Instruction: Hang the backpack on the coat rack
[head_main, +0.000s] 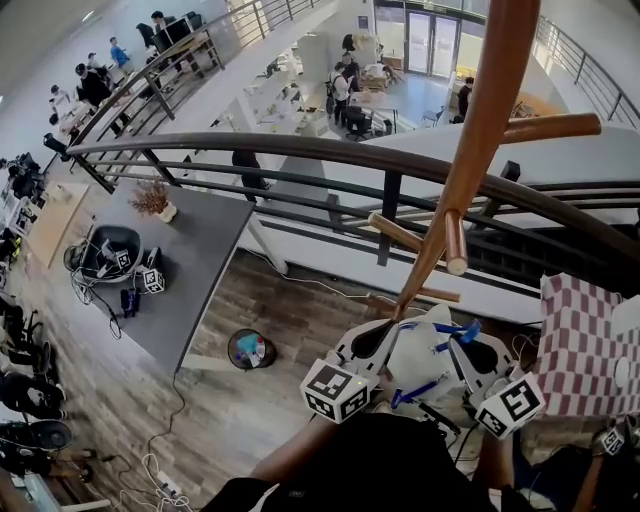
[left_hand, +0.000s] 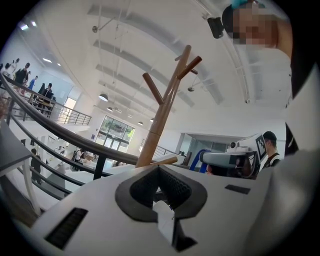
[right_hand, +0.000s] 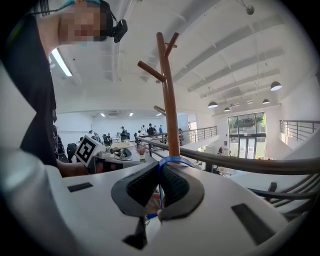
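The white backpack (head_main: 420, 365) with blue straps (head_main: 455, 330) hangs between my two grippers, just below the wooden coat rack (head_main: 470, 150). A short peg (head_main: 455, 242) juts out right above it. My left gripper (head_main: 383, 347) is shut on a white piece of the backpack (left_hand: 164, 220). My right gripper (head_main: 468, 358) is shut on the blue top loop (right_hand: 172, 160), which arches over its jaw tips. In both gripper views the coat rack (left_hand: 161, 112) (right_hand: 170, 107) rises straight ahead, its upper pegs bare. Most of the backpack is hidden in these two views.
A dark curved railing (head_main: 300, 150) runs behind the rack, with a drop to a lower floor beyond it. A pink checked cloth (head_main: 585, 345) lies at the right. A grey table (head_main: 190, 250) with gear stands at the left. Black sleeves (head_main: 380, 470) fill the bottom edge.
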